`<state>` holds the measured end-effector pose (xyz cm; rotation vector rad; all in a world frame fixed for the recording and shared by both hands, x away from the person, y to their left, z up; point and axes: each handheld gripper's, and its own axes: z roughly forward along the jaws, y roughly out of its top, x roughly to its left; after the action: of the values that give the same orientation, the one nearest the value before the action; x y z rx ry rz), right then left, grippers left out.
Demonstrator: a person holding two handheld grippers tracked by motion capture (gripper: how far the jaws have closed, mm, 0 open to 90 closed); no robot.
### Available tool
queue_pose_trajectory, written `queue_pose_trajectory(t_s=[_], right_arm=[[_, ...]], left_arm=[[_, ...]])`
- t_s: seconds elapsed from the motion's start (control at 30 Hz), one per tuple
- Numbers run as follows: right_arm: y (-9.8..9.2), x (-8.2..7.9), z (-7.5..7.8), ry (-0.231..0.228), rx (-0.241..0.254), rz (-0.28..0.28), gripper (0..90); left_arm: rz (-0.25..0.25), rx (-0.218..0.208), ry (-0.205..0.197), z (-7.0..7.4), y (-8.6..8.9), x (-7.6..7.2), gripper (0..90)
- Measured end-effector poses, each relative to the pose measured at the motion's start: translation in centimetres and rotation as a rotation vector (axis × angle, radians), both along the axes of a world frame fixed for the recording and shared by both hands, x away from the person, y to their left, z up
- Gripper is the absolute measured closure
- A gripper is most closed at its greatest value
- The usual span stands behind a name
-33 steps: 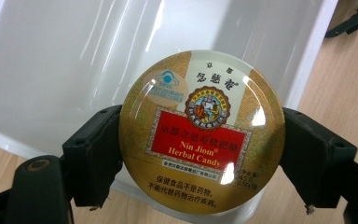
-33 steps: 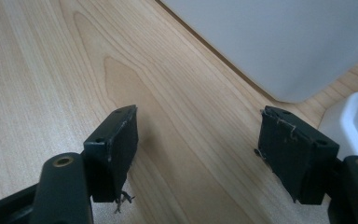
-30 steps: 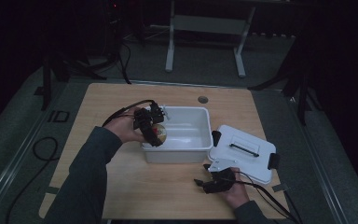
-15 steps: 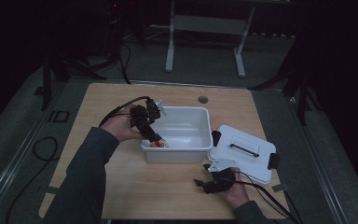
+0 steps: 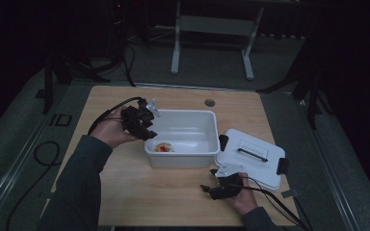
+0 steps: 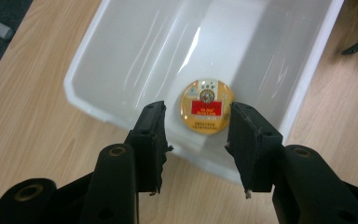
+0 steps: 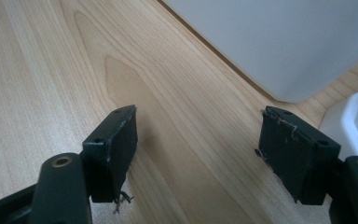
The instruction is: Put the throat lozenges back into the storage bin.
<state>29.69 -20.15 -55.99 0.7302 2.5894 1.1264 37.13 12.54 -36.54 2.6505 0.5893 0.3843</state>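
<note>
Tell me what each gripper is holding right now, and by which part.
Nothing is held. The left gripper hangs open above the round tin in the white bin, its jaws just closing on air. The right gripper is open over bare table.

surface: a light wooden table [image 5: 125, 192] is being used as the support | resting on it: a white bin [image 5: 183, 159] is being carried just beyond the right gripper [image 5: 220, 188] | a white lid [image 5: 250, 161] is being borne flat beside that gripper, touching the bin's end
</note>
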Motion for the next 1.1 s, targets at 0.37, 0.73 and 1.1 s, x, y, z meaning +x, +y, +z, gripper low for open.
queue_pose_trajectory(t_s=[0.37, 0.73, 1.1], right_arm=[[0.0, 0.0, 0.0, 0.0, 0.0, 0.0, 27.4], [0.0, 0.0, 0.0, -0.001, 0.0, 0.001, 27.5], [0.0, 0.0, 0.0, 0.0, -0.001, 0.0, 27.4]], left_arm=[[0.051, -0.073, -0.013, -0.6, 2.8, -2.0, 54.5], [0.097, -0.127, -0.025, -1.9, 4.8, -2.9, 51.3], [0.128, -0.201, -0.036, -3.6, 6.1, -3.7, 47.1]])
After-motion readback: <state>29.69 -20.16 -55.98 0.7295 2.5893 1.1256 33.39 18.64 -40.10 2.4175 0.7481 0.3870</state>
